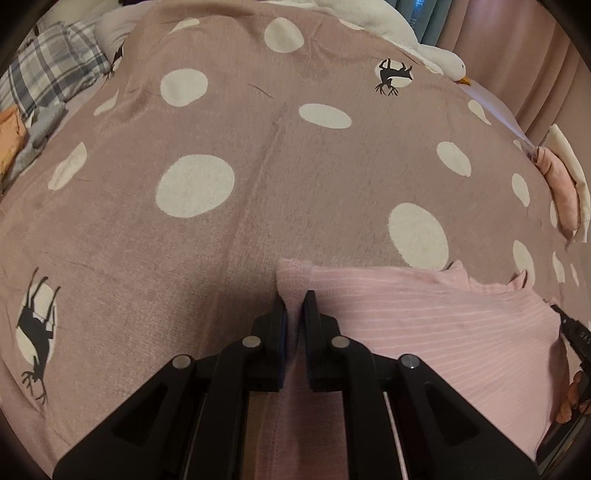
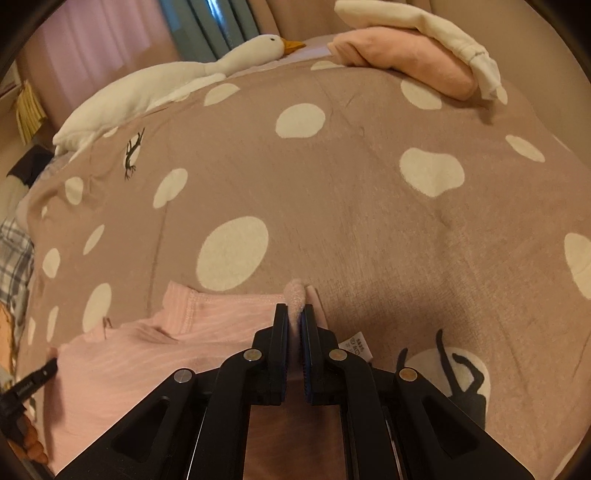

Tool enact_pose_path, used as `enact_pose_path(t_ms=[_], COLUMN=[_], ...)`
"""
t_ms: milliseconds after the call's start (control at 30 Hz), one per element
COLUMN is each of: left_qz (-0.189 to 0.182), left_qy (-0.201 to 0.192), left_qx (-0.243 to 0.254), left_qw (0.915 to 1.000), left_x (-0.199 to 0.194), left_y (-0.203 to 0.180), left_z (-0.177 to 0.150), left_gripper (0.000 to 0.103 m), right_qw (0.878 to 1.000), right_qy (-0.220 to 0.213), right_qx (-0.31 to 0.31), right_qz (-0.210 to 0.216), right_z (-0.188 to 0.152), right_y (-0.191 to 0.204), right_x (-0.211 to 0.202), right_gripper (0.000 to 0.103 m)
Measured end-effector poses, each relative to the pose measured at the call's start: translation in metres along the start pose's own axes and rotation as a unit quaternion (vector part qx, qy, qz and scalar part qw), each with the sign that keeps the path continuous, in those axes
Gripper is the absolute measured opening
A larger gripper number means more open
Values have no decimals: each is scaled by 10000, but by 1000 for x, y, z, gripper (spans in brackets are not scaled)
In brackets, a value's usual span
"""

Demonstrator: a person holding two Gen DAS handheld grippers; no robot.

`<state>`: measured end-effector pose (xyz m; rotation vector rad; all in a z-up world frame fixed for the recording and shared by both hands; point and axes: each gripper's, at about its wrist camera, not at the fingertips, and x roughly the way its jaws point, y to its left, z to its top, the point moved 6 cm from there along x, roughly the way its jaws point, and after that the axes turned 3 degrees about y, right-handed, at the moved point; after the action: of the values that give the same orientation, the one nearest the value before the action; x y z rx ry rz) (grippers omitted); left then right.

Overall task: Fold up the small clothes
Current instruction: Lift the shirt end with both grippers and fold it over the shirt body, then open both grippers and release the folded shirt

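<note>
Spread across the bed, mauve dotted blanket (image 1: 258,221) carries a light, limp pink ribbed garment (image 1: 424,314), its 2 corners pinched by left gripper (image 1: 293,314) at 6 o'clock and right gripper (image 2: 294,321).

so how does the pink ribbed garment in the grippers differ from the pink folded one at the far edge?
The pink ribbed garment is spread out, striped in texture, and pinched by the left gripper and right gripper. The folded pink garment looks plain, lies bundled and untouched, with a cream garment draped over it. Both rest on the spotted blanket.
</note>
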<state>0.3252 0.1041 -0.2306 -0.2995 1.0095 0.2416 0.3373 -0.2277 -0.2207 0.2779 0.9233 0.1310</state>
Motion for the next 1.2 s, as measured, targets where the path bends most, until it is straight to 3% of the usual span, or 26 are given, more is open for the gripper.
enact_pose_path(t_ms=[133,200,233,267,300,333,367,467,567,767,1033,1200], left_qz=[-22,33,75,99,77,37,21,86,43,-132,-281,-268], left_qy=[54,-52,-112,-179,-250,-350,-437,-777,-949,-804,-265,-82], left_qx=[-140,-127,-127,-147,-182,-199,-188,-47,67,24,-341,-482], left_qw=[9999,9999,9998,9997,9995,9992,9989,9969,9955,9967,9987,9984], left_x=[-12,-27,-34,-42,-51,-62,-72,-106,-129,-145,-121,-104], left_y=[1,0,-1,-1,-2,-3,-5,-10,-14,-11,6,9], left_z=[-3,-5,-5,-6,-6,-6,-7,-13,-24,-59,-110,-130], left_gripper=[9,15,24,35,39,46,54,76,85,89,89,88], right_qw=[9999,9998,9998,9996,9994,9992,9984,9961,9931,9905,9919,9943], right_qy=[-22,-91,-139,-205,-256,-317,-452,-648,-825,-906,-558,-309], right_qx=[-137,-167,-173,-178,-176,-155,-84,16,84,149,651,929], right_qz=[-93,-65,-6,90,151,210,319,592,833,1028,942,422], right_z=[-2,-2,-2,-1,-2,-2,-2,-4,-13,-38,-82,-108], right_y=[3,6,8,11,13,15,16,22,25,24,2,-17], right_x=[-11,-23,-30,-41,-49,-59,-72,-104,-131,-160,-145,-122], right_gripper=[6,6,7,14,23,48,65,68,73,76,76,76])
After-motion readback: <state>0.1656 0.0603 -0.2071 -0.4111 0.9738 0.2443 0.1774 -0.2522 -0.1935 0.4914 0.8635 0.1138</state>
